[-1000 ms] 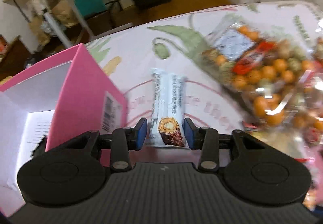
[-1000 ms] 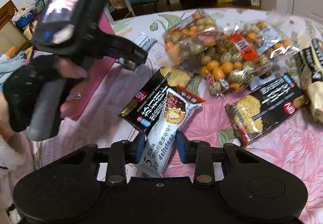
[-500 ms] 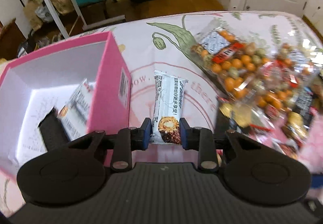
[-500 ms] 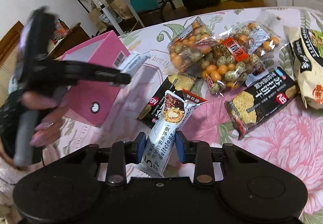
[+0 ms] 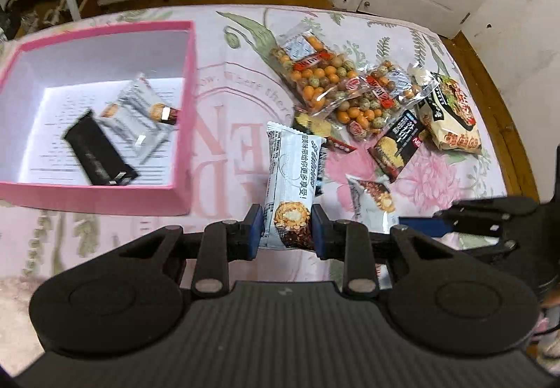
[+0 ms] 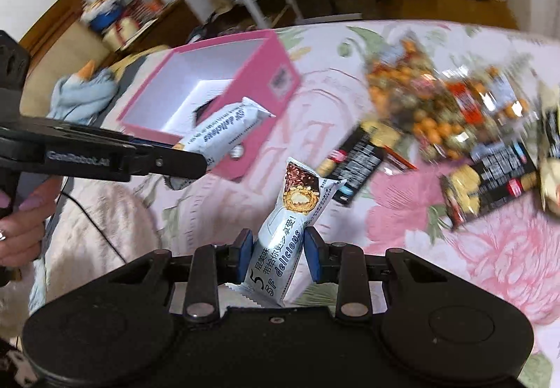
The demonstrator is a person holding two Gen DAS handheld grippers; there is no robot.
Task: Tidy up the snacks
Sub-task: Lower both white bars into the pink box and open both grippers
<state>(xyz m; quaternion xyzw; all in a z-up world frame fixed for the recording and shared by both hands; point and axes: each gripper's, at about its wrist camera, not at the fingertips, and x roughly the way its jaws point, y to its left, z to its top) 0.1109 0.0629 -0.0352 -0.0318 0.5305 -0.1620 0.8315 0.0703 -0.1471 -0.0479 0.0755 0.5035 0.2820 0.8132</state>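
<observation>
A white foil-wrapped chocolate wafer bar [image 5: 292,178] is clamped at its lower end by the left gripper [image 5: 286,227], held above the cloth just beside the pink cardboard box [image 5: 94,202]. A second white wafer bar [image 6: 287,234] is pinched between the nearly closed jaws of the right gripper [image 6: 276,256]. Three packets, possibly, are already seen inside the box, blurred. Clear bags of coated nuts [image 5: 322,80], black cracker packs [image 5: 397,143] and a noodle-print bag [image 5: 451,111] are left on the floral cloth [image 5: 227,73]. The right view's far side is smeared.

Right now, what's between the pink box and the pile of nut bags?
In the left wrist view, only bare flowery cloth lies between the pink box and the nut bags. Nearer the camera, the left gripper holds a wafer bar up over it.
</observation>
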